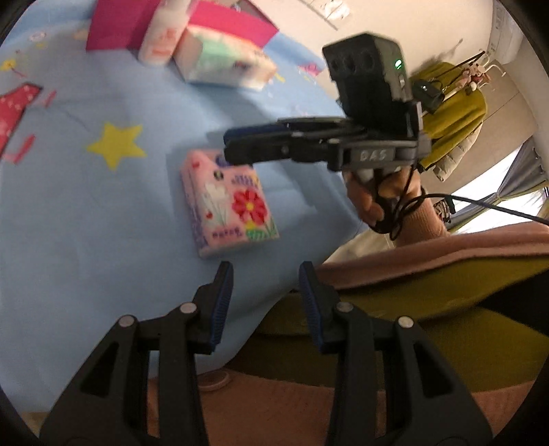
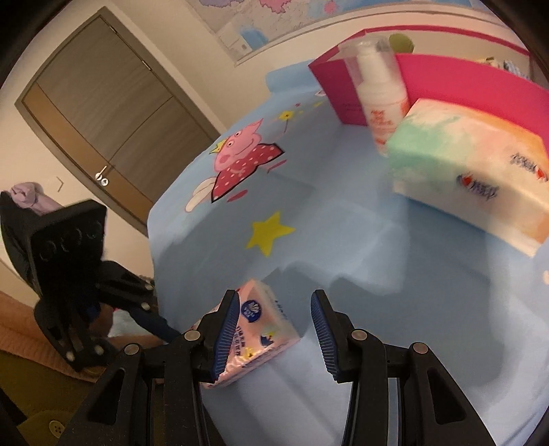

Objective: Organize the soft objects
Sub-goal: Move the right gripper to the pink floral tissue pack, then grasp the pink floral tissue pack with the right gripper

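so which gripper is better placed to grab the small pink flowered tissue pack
Right. The right gripper hovers open directly over the small pink flowered tissue pack, while the left gripper sits back at the blue bedsheet edge, also empty.

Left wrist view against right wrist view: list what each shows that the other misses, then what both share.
Only the left wrist view: the right gripper seen side-on above the small tissue pack, a yellow-green coat hanging behind.
Only the right wrist view: a brown door, the pig print, the left gripper from outside.
Both: the blue sheet, yellow star, pink box, white bottle, large tissue pack.
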`<state>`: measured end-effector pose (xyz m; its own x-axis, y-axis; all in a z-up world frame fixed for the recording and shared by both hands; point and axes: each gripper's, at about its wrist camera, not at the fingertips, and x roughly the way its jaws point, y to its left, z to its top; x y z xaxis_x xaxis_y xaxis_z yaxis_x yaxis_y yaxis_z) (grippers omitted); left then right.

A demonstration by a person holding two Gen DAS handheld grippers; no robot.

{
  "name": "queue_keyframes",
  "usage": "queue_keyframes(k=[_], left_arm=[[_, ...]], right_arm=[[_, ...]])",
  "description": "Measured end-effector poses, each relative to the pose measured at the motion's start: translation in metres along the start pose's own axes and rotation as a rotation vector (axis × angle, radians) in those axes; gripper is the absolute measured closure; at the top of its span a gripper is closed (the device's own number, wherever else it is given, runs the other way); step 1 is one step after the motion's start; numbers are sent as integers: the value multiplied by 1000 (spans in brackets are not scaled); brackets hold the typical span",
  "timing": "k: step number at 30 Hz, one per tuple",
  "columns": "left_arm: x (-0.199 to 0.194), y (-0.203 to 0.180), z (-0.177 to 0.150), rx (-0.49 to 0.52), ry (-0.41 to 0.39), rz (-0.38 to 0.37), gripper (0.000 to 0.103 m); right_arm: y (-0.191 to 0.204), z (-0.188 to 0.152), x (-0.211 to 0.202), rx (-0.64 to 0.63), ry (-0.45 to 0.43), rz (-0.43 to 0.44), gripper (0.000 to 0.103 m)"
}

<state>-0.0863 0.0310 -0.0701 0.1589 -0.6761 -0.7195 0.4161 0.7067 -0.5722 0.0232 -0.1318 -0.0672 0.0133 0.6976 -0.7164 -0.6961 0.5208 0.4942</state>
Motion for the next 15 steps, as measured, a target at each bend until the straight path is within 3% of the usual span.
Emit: queue_keyframes(k=[4,10,15], left_arm=[[9,6,12,-39,-17,-5,62],[11,17,40,-72,-87,47,62],[23,29,70,-76,-99,103,62]], right_arm=[[-2,-6,-4,16,0,11,59],[-11,-10,-16,70,-36,-3,58],[-26,-13,-28,138,-82,-17,58]])
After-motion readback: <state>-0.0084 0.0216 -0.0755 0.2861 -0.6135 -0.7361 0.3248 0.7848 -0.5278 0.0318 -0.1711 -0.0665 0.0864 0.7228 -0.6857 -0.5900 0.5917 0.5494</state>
